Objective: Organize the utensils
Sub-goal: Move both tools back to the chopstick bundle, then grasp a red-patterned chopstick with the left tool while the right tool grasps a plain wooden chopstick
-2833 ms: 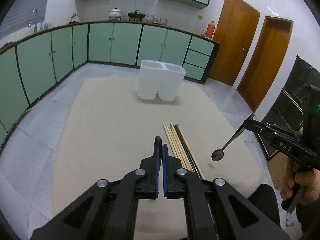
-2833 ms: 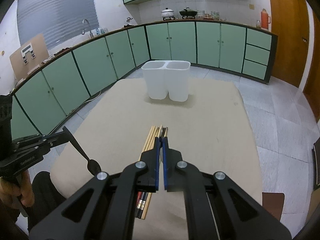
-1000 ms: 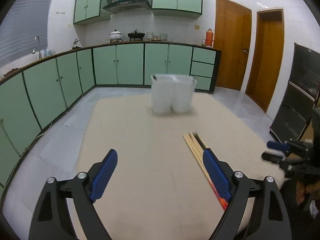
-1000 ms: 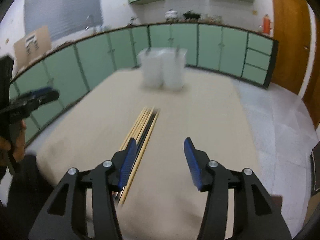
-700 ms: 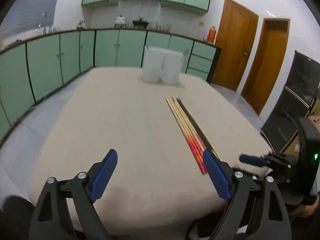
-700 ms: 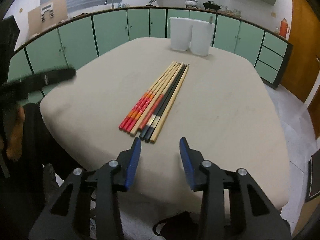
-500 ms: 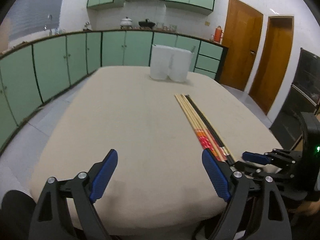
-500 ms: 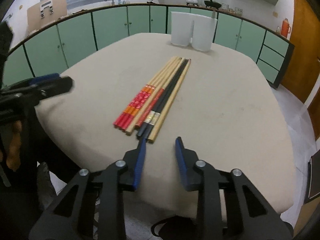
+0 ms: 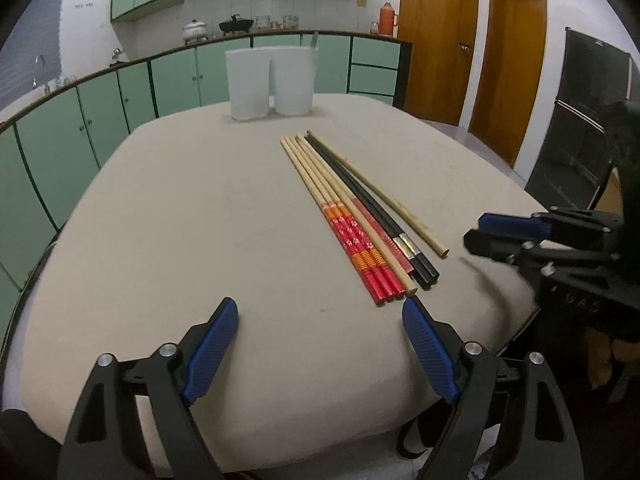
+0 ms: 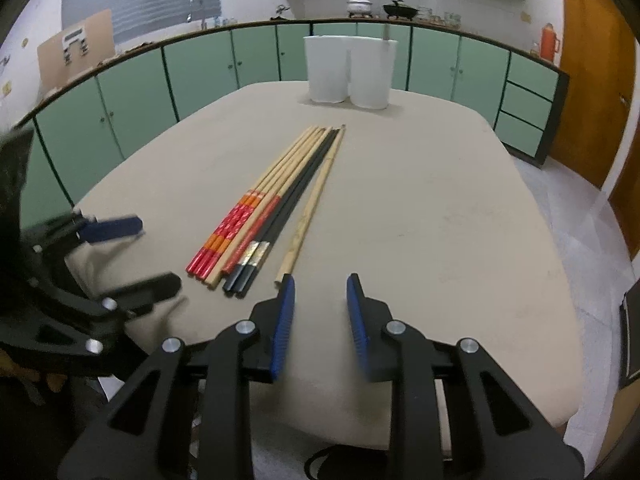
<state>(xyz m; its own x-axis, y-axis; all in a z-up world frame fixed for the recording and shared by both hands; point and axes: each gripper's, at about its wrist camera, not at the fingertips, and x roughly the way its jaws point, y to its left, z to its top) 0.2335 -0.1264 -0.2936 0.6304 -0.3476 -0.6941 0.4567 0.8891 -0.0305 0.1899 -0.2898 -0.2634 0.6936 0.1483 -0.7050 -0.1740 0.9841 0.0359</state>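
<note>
Your left tool point(image 9: 316, 326) is spread wide with nothing between its pads. Your right tool point(image 10: 318, 296) has just been narrowing, and only a modest gap is left — nothing in it either. The chopsticks point(image 9: 352, 220) lie in a tight row at the centre of the left view, running from the near edge of the surface point(image 9: 180, 208) up toward the white holder point(image 9: 272, 80) at top centre.

They look light, stiff and thin, and the lacquered black pair is probably slick, so a pinch could roll one sideways out of the pads. The plain pale chopstick point(image 10: 310, 210) lies slightly apart on the right of the row, its near end just ahead of your right tool — that is likely the easiest to take. Grip near the thicker end.

The near ends lie close to the rounded front edge, so a nudge could tip one off. To the right of the row in the right view the surface lies open.
</note>
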